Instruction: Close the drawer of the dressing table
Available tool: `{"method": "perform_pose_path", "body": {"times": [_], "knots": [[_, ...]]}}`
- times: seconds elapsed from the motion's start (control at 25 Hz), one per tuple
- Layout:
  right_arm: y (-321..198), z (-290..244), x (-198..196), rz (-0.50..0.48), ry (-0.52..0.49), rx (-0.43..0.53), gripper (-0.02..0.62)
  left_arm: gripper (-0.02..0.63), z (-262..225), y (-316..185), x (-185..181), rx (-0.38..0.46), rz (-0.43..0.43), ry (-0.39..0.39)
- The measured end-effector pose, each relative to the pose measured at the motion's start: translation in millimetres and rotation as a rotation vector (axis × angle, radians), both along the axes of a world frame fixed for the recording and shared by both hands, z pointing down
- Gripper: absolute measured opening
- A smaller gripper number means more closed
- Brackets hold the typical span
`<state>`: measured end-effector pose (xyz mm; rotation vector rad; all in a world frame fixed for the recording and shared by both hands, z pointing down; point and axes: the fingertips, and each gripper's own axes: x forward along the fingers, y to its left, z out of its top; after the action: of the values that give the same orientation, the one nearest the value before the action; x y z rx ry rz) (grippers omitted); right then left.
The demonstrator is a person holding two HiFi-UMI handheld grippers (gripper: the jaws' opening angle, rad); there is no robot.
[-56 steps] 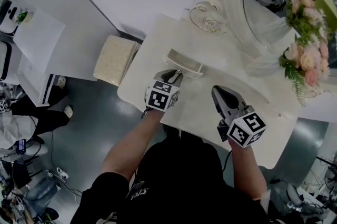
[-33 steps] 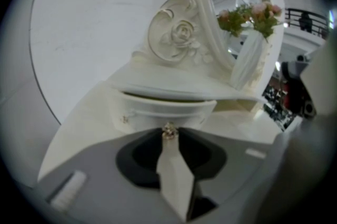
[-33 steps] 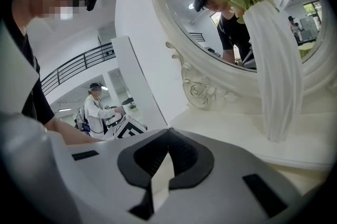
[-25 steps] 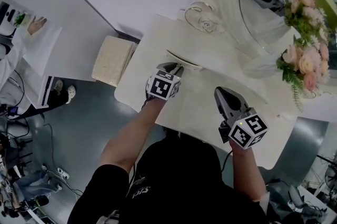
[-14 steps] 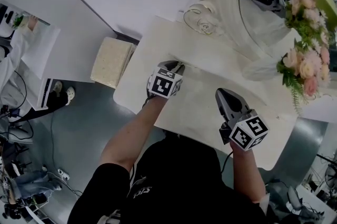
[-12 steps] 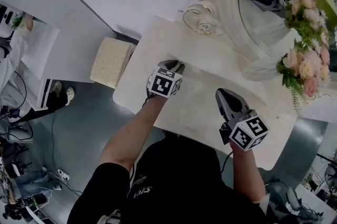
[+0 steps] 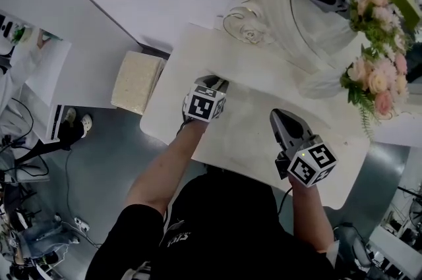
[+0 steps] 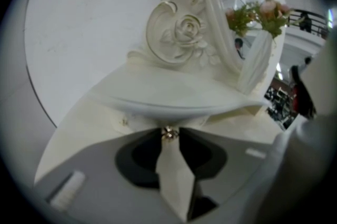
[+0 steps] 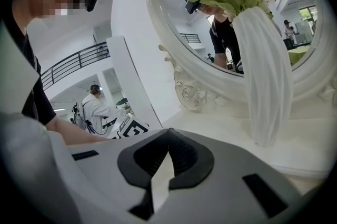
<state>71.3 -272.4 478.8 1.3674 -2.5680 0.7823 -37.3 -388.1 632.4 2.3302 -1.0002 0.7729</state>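
Now | small brass knob (image 8: pixel 169 133) is pinched by left tool (image 8: pixel 169 137), jaws just eased wider | cream-white drawer (image 8: pixel 129 122) is seen pushed in under cream counter (image 8: pixel 174 95), straight ahead | right tool (image 7: pixel 275 114) is pressed together, farther off.

Qty: L gripper (image 7: pixel 215 82) + R gripper (image 7: pixel 274 114) = 2; 1 dressing table (image 7: pixel 250 137); 1 knob (image 8: pixel 168 133); 1 mirror (image 7: pixel 313 15); 1 vase (image 7: pixel 323 84); 1 stool (image 7: pixel 136 82).

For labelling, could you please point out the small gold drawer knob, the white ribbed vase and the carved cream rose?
small gold drawer knob (image 8: pixel 168 134): left gripper view, its centre.
white ribbed vase (image 9: pixel 263 80): right gripper view, mid-body.
carved cream rose (image 8: pixel 182 30): left gripper view, its centre.
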Motion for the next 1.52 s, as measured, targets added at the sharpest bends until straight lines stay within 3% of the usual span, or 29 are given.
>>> {"method": "perform_pose_path", "body": {"times": [0.24,0.52,0.88,1.0,1.28,1.52], "knots": [[11.0,-15.0,-9.3,-0.003,0.016,0.023,-0.005,0.123,-16.0,13.3,-9.3,0.031,-0.001,0.019],[40.8,-38.1,-24.2,0.012,0.042,0.064,-0.005,0.124,-56.9,42.4,-20.5,0.128,0.017,0.064],[81.4,-50.7,-15.5,0.066,0.089,0.084,-0.005,0.126,-128.3,85.8,-6.0,0.288,0.132,0.181],[82.2,-63.5,-10.3,0.068,0.097,0.12,-0.005,0.132,-152.1,98.6,-0.2,0.318,0.166,0.237],[85.7,-85.1,17.9,0.056,0.07,0.185,-0.006,0.129,-194.0,127.8,27.6,0.388,0.217,0.22],[93.1,-99.1,60.1,0.027,0.041,0.216,-0.006,0.101,-224.1,147.9,51.7,0.389,0.181,0.247]]}}
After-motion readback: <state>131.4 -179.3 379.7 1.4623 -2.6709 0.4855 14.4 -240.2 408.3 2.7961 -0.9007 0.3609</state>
